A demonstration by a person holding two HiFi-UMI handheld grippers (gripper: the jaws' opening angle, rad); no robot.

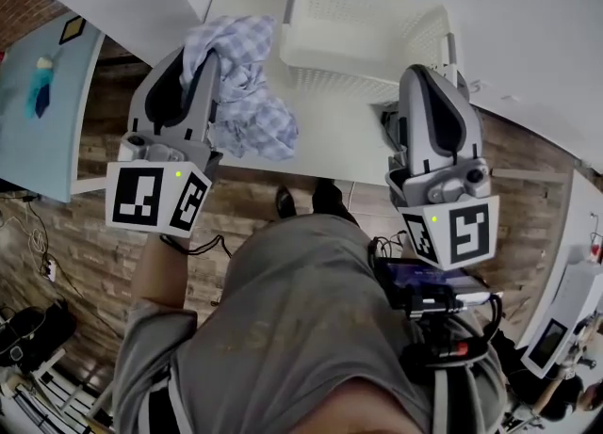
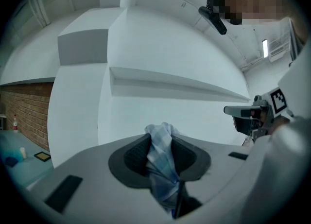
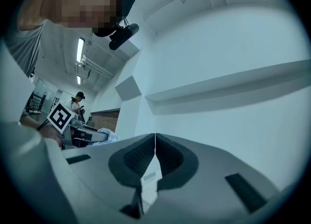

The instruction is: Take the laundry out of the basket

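Note:
A blue-and-white checked cloth [image 1: 247, 93] hangs over the white table's [image 1: 330, 152] near edge. My left gripper [image 1: 211, 59] is shut on its upper part. In the left gripper view a fold of the cloth [image 2: 160, 162] is pinched between the dark pads and sticks out past the left gripper's [image 2: 161, 143] tips. The white perforated laundry basket [image 1: 363, 32] stands on the table behind it, and no laundry shows inside it. My right gripper [image 1: 426, 72] is held up beside the basket's right front corner. The right gripper's [image 3: 154, 139] jaws are shut together with nothing between them.
A light blue table [image 1: 47, 93] with small items stands at the left. A brick-patterned floor [image 1: 85, 263] lies below the white table's edge. A white wall with a ledge [image 3: 228, 84] faces both grippers. Another person [image 3: 77, 102] stands far off in the right gripper view.

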